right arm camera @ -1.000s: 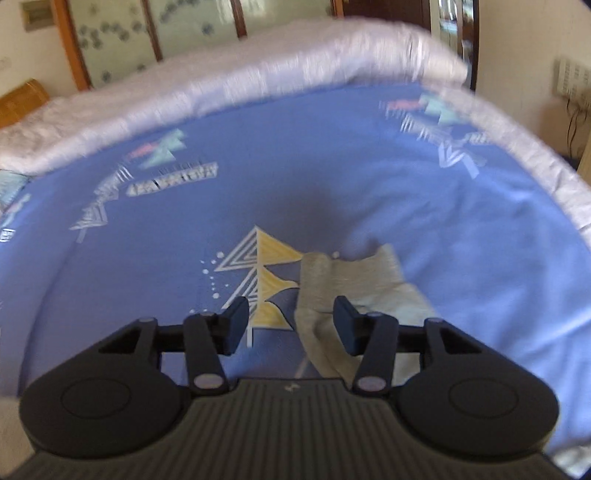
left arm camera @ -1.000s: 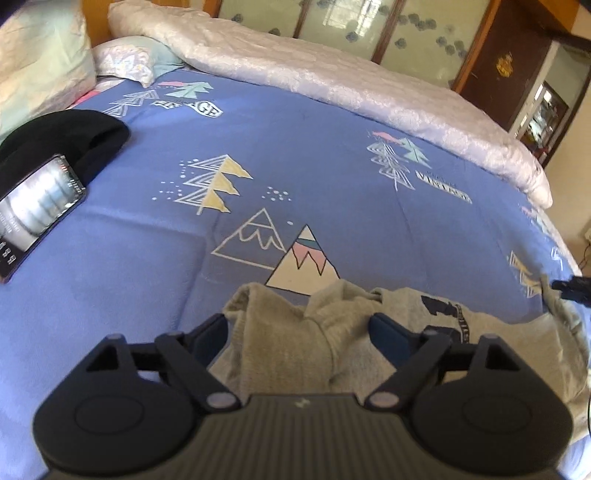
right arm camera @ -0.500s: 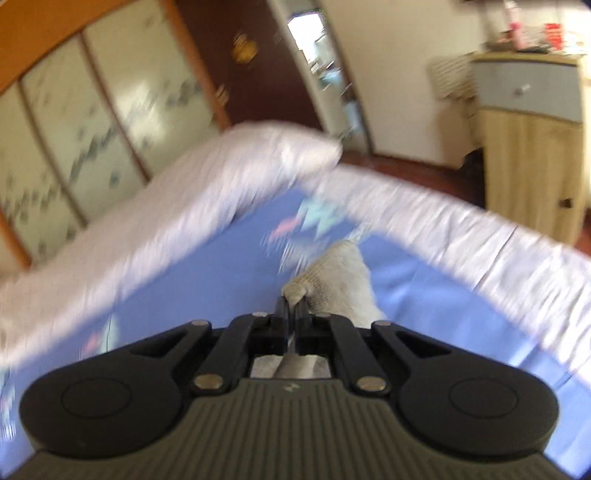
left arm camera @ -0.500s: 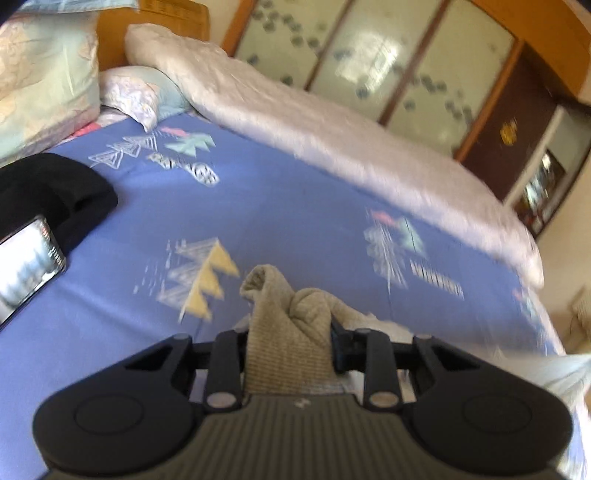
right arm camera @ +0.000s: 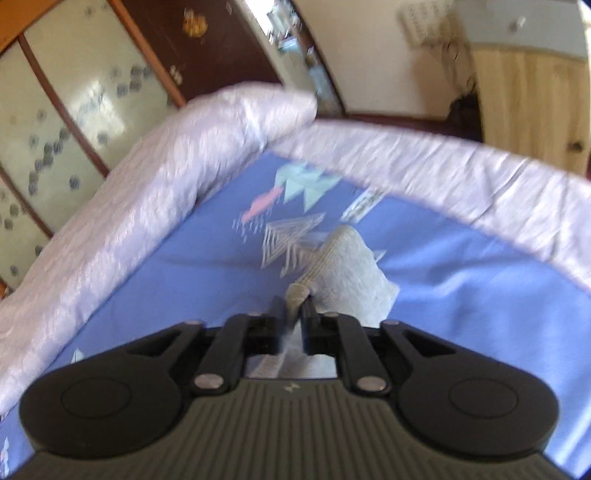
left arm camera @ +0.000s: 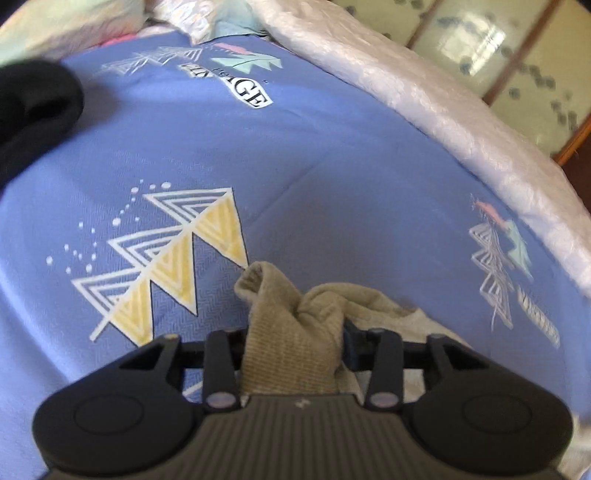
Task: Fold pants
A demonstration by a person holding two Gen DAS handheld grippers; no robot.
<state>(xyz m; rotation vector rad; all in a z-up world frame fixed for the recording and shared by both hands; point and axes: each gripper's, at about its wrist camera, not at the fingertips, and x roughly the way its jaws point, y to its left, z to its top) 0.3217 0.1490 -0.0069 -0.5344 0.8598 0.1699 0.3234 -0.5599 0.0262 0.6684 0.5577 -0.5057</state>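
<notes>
1. Left gripper (left arm camera: pixel 293 334): a bunched, ribbed beige wad of the pants (left arm camera: pixel 295 332) fills the gap between its fingers. Jaws are easing apart, but the fabric still looks pinched.
2. Right gripper (right arm camera: pixel 293 319): fingers nearly together on a thin grey ribbed edge of the same pants (right arm camera: pixel 343 273), jaws also starting to spread. The view is motion-blurred, so contact is my read, not certain.
3. Key relation: in each view the cloth runs straight ahead from the fingertips along the gripper's axis, free end lying on the blue bedsheet (left arm camera: pixel 332 155). Neither view shows the other gripper, so I can't tell the garment's long axis or which hand is nearer the fold line.
4. My guess: carrying one end over for a fold, release coming.
5. Count: two grippers, one pair of pants, one sheet.
6. Farther out: black garment (left arm camera: pixel 33 110) at left, white quilt (left arm camera: pixel 443 122) along the far edge, pillows (left arm camera: pixel 66 22) beyond.
</notes>
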